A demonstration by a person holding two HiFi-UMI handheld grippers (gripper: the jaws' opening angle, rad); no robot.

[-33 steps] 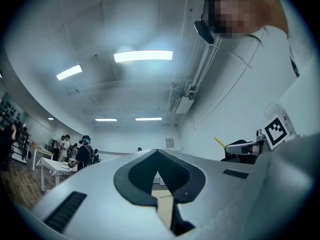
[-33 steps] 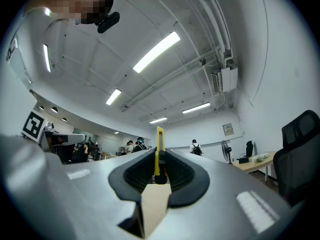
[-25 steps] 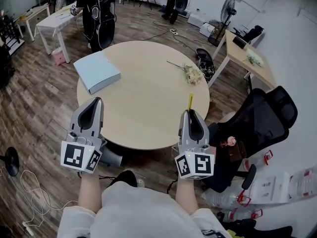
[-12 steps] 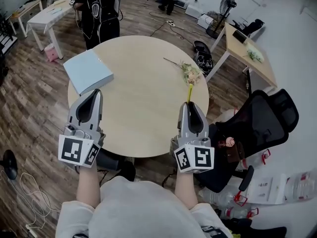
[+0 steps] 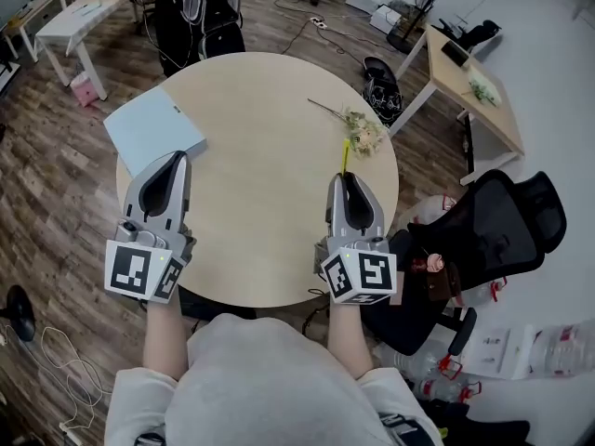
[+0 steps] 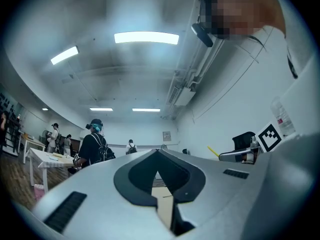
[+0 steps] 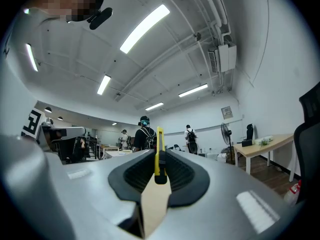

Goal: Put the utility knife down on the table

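A thin yellow utility knife [image 5: 345, 156] sticks out forward from my right gripper [image 5: 346, 180], which is shut on it over the round table's [image 5: 270, 175] right side. In the right gripper view the yellow utility knife [image 7: 159, 151] stands upright, clamped between the dark pads. My left gripper [image 5: 173, 167] hovers over the table's left edge, jaws shut with nothing between them. In the left gripper view its pads [image 6: 159, 173] meet at the tip, and the knife's yellow tip [image 6: 214, 151] shows at the right.
A light blue box [image 5: 153, 130] lies on the table's left, just ahead of my left gripper. A sprig of dried flowers [image 5: 358, 131] lies at the table's right, ahead of the knife. A black office chair [image 5: 502, 230] stands right of the table. A person [image 5: 193, 7] stands beyond it.
Both grippers have moved forward over the table, the right one carrying the knife closer to the flowers. Neither gripper's jaws have changed.
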